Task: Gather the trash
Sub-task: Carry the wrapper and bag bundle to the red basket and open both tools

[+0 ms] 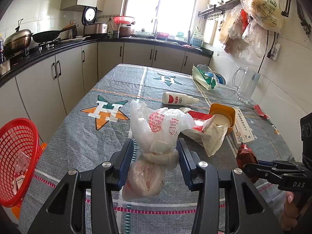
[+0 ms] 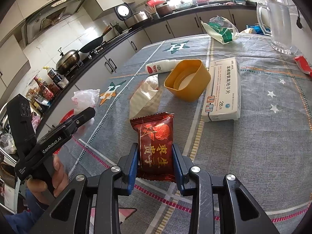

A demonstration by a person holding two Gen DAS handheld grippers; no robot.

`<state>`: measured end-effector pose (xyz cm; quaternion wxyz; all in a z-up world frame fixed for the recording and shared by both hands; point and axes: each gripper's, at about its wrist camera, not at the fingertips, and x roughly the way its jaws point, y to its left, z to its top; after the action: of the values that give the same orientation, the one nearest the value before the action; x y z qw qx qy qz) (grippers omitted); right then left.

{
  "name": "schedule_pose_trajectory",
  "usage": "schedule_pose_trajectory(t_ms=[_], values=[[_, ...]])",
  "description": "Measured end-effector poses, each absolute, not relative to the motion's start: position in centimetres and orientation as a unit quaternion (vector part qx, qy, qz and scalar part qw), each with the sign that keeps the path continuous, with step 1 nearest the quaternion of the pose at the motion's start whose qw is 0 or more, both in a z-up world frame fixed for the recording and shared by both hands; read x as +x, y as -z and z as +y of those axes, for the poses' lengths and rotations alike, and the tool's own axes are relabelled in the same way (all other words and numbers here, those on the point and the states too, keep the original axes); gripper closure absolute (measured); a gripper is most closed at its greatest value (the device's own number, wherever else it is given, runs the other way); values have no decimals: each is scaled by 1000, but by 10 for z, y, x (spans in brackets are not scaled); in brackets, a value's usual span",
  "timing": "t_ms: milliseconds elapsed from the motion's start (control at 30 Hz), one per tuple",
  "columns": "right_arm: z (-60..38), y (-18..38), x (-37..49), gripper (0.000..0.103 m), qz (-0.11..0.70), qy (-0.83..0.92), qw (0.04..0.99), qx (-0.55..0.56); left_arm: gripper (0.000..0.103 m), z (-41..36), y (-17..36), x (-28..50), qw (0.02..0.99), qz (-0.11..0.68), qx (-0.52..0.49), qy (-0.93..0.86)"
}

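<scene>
Left wrist view, nearest item: left gripper [image 1: 156, 152], its blue pads on either side of a knotted white plastic bag [image 1: 154, 136] and touching it at the knot — the bag rests on the grey patterned tablecloth [image 1: 81, 142]. Red mesh basket [image 1: 16, 156] at the table's left edge, some wrappers inside. Behind the bag: a crumpled red-and-white paper packet [image 1: 206, 132], a yellow plastic cap [image 1: 224, 115] lying on its side, a white bottle [image 1: 179, 98] lying flat, a white medicine box [image 1: 242, 124]. Farther back: a green-and-white bag [image 1: 204, 76], a clear glass mug [image 1: 245, 83].

Right wrist view, nearest item: right gripper [image 2: 155, 161], closed on a dark red snack wrapper [image 2: 155, 142] with a rose print, gripped at its lower half just above the cloth. Beyond it, the same yellow cap, box and bottle — then the kitchen counter [image 2: 124, 35] with a wok [image 2: 91, 44].
</scene>
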<state>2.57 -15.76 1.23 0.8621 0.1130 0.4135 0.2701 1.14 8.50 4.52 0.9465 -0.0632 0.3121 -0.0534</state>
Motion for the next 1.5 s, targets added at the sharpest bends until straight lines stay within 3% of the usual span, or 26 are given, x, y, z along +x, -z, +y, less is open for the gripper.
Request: schedule_pose_trajectory(t_ms=[933,1500], values=[[-144,-27,12,67,408,-260,868,108,59,106,-61,-20,947,307,-82,38],[-13,-83,-11,67,408,-352,841,43,59,252,-93,-91,950,264,-156,-57]])
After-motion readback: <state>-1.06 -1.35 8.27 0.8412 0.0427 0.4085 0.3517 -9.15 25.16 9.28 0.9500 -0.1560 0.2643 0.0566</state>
